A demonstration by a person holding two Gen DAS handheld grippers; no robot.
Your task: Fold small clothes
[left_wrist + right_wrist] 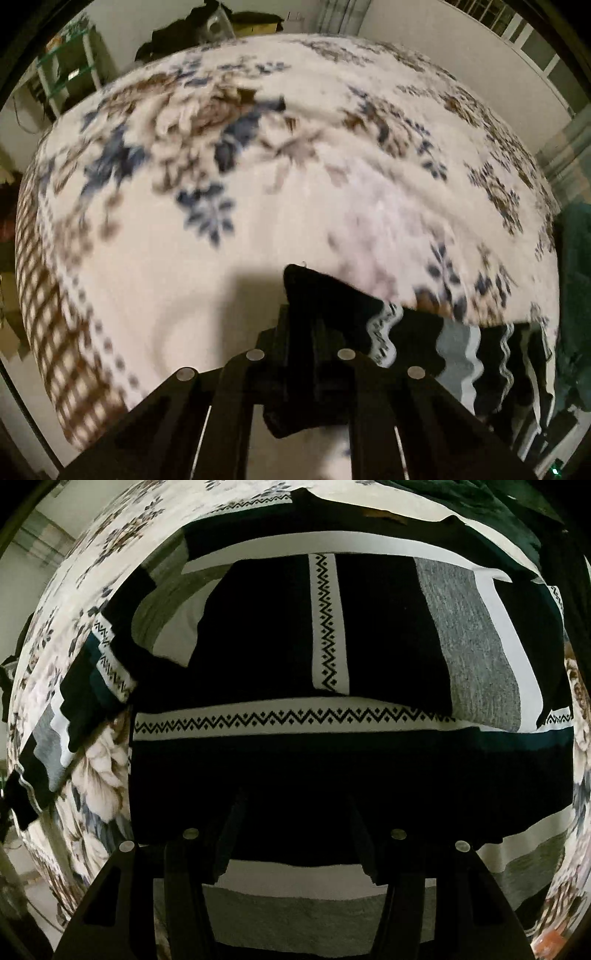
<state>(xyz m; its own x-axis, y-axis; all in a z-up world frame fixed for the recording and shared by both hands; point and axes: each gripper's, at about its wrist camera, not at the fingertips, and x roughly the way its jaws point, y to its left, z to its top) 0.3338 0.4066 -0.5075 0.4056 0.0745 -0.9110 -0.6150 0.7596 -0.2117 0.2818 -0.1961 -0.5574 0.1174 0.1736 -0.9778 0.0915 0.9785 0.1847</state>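
Note:
A black knit sweater (266, 627) with white zigzag bands and grey panels lies spread on a floral bedspread (99, 782). My right gripper (295, 808) is open, its fingers (229, 830) resting apart on the black hem area near the sweater's front edge. My left gripper (306, 332) is shut on a black corner of the sweater (317, 295) and holds it up above the bedspread (258, 184). The rest of the garment (458, 350) trails off to the right in the left wrist view.
The bed fills both views. A shelf (70, 74) and dark clutter (207, 26) stand beyond the far edge of the bed. A dark green cloth (576, 258) lies at the right edge.

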